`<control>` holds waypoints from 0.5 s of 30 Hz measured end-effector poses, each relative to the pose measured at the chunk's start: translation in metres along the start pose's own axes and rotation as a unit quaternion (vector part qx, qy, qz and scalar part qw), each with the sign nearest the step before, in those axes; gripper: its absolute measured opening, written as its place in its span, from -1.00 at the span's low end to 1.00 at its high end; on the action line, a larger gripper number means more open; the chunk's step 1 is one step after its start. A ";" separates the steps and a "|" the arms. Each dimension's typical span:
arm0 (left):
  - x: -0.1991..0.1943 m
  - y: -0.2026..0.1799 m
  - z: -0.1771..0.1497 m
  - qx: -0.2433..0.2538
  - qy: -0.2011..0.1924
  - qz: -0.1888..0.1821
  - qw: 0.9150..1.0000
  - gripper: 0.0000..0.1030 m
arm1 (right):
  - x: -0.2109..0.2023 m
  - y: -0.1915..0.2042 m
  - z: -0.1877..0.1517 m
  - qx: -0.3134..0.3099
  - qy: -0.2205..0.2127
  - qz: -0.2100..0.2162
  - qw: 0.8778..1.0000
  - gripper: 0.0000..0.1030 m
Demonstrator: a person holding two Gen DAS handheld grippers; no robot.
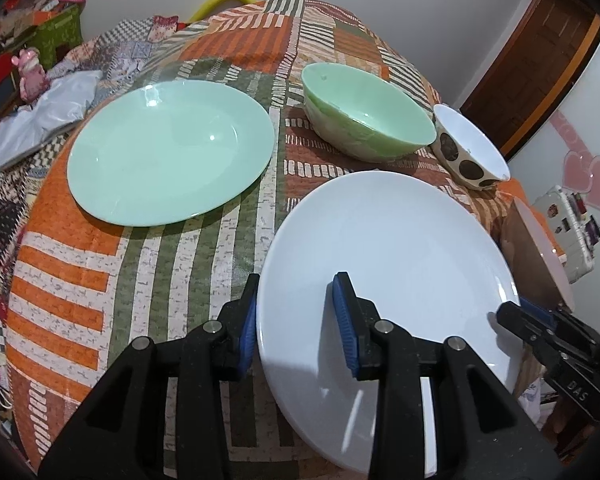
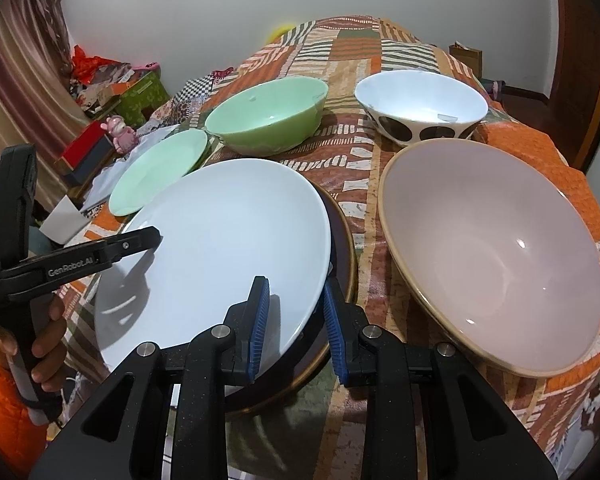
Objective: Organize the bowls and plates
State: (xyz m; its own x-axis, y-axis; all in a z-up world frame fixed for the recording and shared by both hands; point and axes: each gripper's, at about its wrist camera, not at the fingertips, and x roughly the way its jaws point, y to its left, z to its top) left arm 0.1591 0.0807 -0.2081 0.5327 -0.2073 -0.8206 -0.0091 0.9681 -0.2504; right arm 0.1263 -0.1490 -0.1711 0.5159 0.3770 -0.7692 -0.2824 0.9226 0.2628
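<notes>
both grippers on the white plate (image 2: 220, 248): right gripper (image 2: 296, 328) clamped on its near right rim, left gripper (image 1: 296, 324) straddling the opposite rim, pads close to it but can't confirm they pinch. plate is tilted, right edge overlapping the dark plate (image 2: 342, 248) directly under the right jaws. green plate (image 1: 172, 152) ahead-left of left tool, well apart; likely stacking target, so left hand leads
</notes>
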 end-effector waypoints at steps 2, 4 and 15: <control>0.001 -0.004 0.000 0.008 -0.001 0.009 1.000 -0.33 | -0.002 -0.002 0.001 0.001 -0.002 0.000 1.000 -0.52; 0.002 -0.008 -0.001 0.017 -0.002 0.019 1.000 -0.33 | -0.004 -0.003 0.001 0.002 -0.003 0.001 1.000 -0.52; -0.022 -0.009 -0.011 0.022 -0.016 0.026 0.999 -0.33 | -0.014 -0.003 0.001 -0.008 -0.015 -0.005 1.000 -0.51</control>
State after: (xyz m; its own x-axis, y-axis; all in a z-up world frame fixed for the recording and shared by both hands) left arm 0.1386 0.0751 -0.1934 0.5595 -0.1531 -0.8146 0.0004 0.9828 -0.1845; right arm 0.1205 -0.1571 -0.1606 0.5427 0.3697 -0.7542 -0.2892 0.9253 0.2454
